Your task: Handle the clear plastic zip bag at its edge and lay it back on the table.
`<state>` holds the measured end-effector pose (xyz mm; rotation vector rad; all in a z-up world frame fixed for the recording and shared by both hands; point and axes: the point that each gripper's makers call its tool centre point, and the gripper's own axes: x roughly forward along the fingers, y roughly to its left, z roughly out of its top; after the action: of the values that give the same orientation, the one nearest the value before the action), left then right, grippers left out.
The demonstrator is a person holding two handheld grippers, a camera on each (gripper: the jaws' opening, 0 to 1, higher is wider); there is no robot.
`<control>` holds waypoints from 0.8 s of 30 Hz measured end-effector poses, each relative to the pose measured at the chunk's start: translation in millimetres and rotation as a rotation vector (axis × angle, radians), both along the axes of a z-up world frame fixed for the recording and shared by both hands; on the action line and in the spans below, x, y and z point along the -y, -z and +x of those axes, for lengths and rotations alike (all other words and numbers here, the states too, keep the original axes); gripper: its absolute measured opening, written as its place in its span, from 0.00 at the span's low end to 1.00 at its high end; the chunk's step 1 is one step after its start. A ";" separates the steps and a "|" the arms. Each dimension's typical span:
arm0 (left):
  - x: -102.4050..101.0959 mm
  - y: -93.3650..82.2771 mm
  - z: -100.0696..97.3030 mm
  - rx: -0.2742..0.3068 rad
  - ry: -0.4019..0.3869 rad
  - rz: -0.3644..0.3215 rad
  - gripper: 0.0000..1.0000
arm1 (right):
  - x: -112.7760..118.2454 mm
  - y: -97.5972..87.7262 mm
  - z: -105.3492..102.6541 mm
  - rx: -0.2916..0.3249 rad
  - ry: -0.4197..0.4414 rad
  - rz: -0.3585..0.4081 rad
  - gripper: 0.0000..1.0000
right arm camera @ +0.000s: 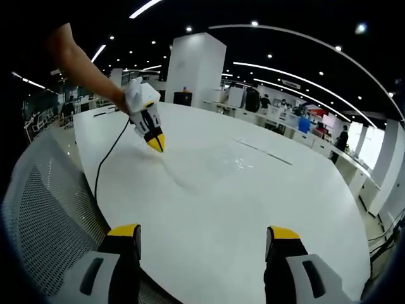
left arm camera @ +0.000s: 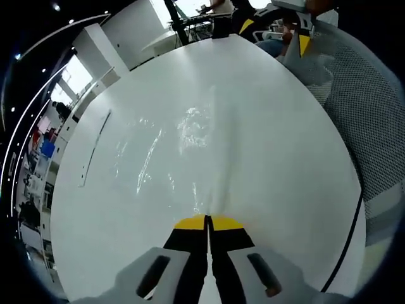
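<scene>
White table [left arm camera: 285,164] spreads ahead of both grippers, mesh chair [right arm camera: 44,209] beside the right gripper's left finger. Clear bag [left arm camera: 183,142] lies flat on the table just beyond the left gripper [left arm camera: 208,223], jaws pressed together, pinching the bag's near edge. Right gripper [right arm camera: 204,235] jaws wide apart, empty, above the near table rim, bag well beyond.

No lettering I can read, none on my table [left arm camera: 285,158], none on the bag [left arm camera: 190,136]
</scene>
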<state>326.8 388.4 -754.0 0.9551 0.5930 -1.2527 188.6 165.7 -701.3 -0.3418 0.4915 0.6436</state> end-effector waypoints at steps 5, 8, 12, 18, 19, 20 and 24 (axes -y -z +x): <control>-1.7 -3.4 -9.5 0.000 -0.005 0.006 0.00 | -3.0 -2.7 -2.3 0.004 -0.030 -0.023 0.81; -3.9 -4.7 -16.5 0.000 -0.007 0.010 0.00 | -4.1 -5.8 -1.5 0.008 -0.039 -0.024 0.80; -6.2 -7.2 -23.6 0.006 -0.013 0.016 0.00 | -8.1 -10.1 0.1 0.017 -0.061 -0.029 0.80; -6.6 -11.5 -36.0 0.017 -0.019 0.015 0.00 | -15.2 -14.9 -0.5 0.024 -0.094 -0.033 0.78; -6.7 -12.0 -37.8 0.020 -0.020 0.016 0.00 | -16.0 -14.8 -0.8 0.023 -0.098 -0.034 0.78; -6.4 -12.9 -40.5 0.020 -0.022 0.015 0.00 | -17.0 -14.8 -1.1 0.024 -0.103 -0.035 0.78; -6.5 -14.2 -47.7 0.018 -0.025 0.015 0.00 | -20.3 -14.5 -2.3 0.021 -0.119 -0.037 0.76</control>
<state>279.1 395.0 -739.8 0.9680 0.5996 -1.2178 186.3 185.9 -686.8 -0.4146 0.4659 0.7464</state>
